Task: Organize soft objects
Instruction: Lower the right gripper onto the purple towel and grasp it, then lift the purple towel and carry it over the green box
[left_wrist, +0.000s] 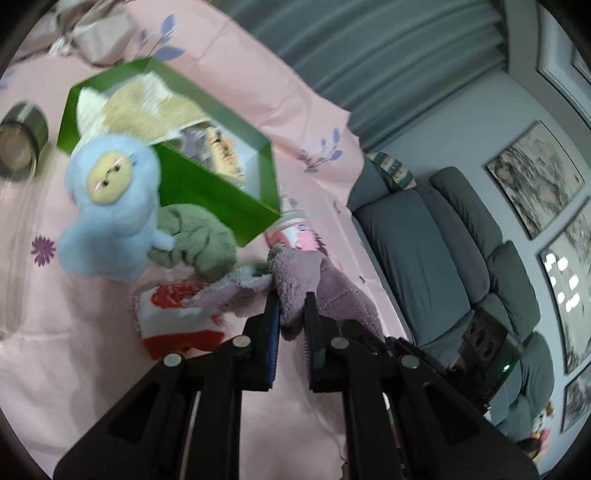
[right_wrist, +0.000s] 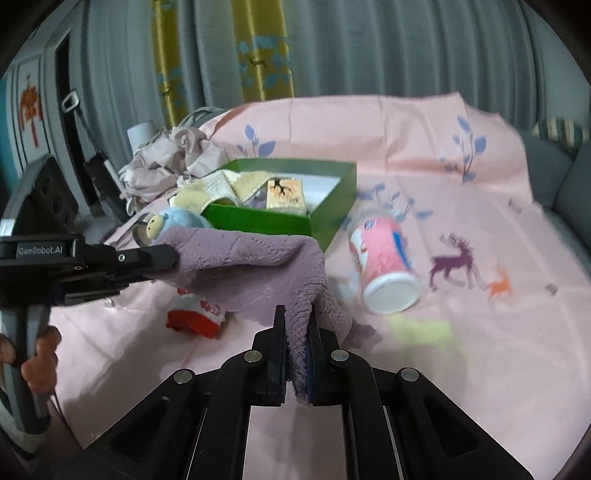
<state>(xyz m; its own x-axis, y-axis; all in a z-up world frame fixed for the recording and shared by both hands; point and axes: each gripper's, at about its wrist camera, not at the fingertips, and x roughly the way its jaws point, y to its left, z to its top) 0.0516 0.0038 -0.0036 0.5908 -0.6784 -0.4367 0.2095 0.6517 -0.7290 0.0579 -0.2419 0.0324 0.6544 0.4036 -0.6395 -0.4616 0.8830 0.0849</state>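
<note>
Only "GenRobot.AI" on left claw (right_wrist: 168, 260)

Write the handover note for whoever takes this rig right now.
Left gripper: shut on one end of the purple towel.
Right gripper: shut on the other end; the towel hangs between them above the pink cloth.
Green box: already holds a yellow cloth and a small packet.
Left out: blue plush toy and green cloth beside the box, red-and-white item under the towel.
Next, probably: fold or box the towel.

"GenRobot.AI" stands on the left hand-held gripper (right_wrist: 166, 264); nothing else legible
</note>
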